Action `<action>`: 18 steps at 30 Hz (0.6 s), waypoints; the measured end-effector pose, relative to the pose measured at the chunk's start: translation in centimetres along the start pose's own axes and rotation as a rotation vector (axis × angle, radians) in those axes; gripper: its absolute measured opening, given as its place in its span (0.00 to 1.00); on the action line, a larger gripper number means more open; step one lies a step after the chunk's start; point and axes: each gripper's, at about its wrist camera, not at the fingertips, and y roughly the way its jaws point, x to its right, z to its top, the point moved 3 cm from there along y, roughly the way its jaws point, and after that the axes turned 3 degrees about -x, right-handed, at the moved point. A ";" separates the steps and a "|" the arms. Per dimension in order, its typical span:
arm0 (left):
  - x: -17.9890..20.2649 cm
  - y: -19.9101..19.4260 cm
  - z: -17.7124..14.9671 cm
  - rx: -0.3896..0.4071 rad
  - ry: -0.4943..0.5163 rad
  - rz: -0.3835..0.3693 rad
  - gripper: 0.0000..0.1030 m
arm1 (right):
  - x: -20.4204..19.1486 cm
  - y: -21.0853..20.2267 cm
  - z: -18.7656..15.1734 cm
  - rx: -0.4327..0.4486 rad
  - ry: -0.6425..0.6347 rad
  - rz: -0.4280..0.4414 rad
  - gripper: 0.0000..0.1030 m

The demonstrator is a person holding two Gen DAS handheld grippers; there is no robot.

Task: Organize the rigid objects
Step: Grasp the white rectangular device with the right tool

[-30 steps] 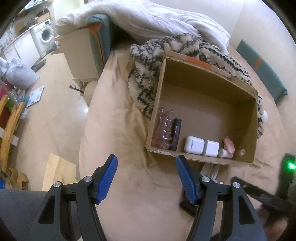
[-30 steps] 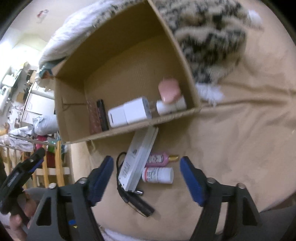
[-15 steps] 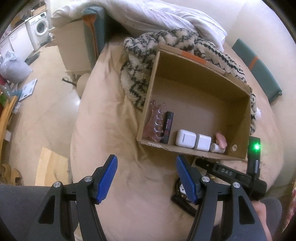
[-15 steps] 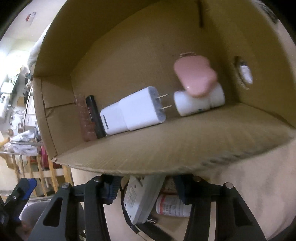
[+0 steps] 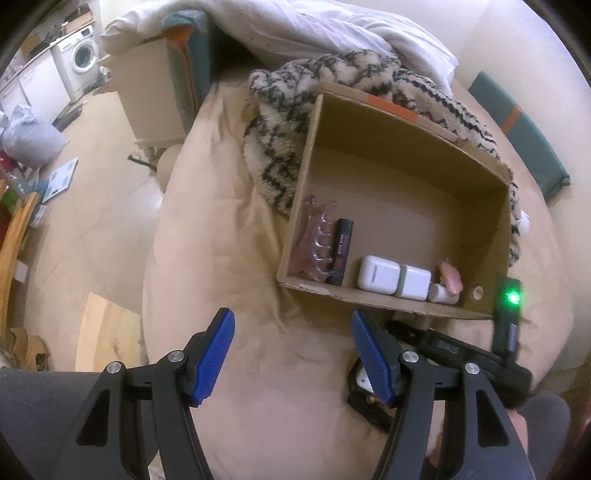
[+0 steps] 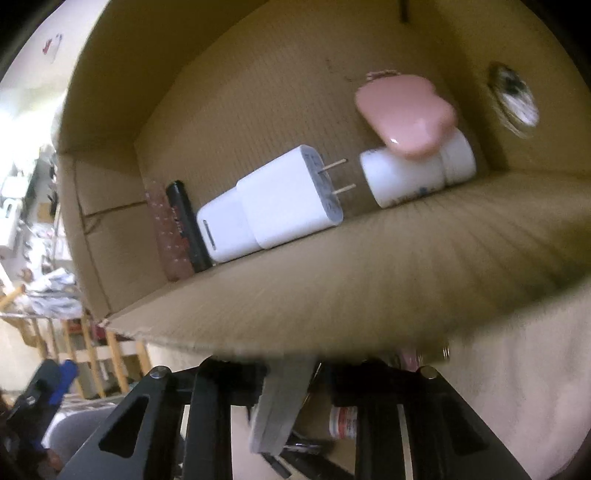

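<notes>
A cardboard box (image 5: 373,299) lies on the beige bed, open side toward me. Inside are a pink hair claw (image 5: 317,243), a black tube (image 5: 341,251), two white chargers (image 5: 395,280), a small white bottle (image 5: 439,293) and a pink piece (image 5: 451,274). My left gripper (image 5: 291,354) is open and empty, hovering over the bedding before the box. My right gripper (image 6: 295,373) sits low against the box's near wall (image 6: 332,291); its fingertips are hidden behind it, around a white power strip (image 6: 280,406). A small red-labelled bottle (image 6: 343,422) lies beside the strip.
A black-and-white patterned blanket (image 5: 280,122) and a white duvet (image 5: 295,33) lie behind the box. A black cable (image 5: 365,402) lies on the bed below the box. The bed edge drops to the floor at the left (image 5: 96,229).
My right gripper has dropped low and close to the box's front wall, over the power strip. My left gripper has drawn back a little and stayed open.
</notes>
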 end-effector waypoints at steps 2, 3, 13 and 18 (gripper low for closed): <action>-0.1 0.1 0.1 0.004 -0.005 0.010 0.61 | -0.6 -1.1 -0.7 0.018 -0.021 0.001 0.23; -0.2 0.1 0.1 0.006 -0.005 0.013 0.61 | -0.9 -1.7 -1.1 0.029 -0.034 -0.003 0.23; -0.5 0.5 0.0 0.016 0.000 0.059 0.61 | -4.0 -10.7 -4.5 0.172 -0.256 -0.044 0.22; -1.1 1.0 -0.1 0.012 -0.010 0.090 0.61 | -4.8 -15.9 -4.6 0.271 -0.365 -0.045 0.22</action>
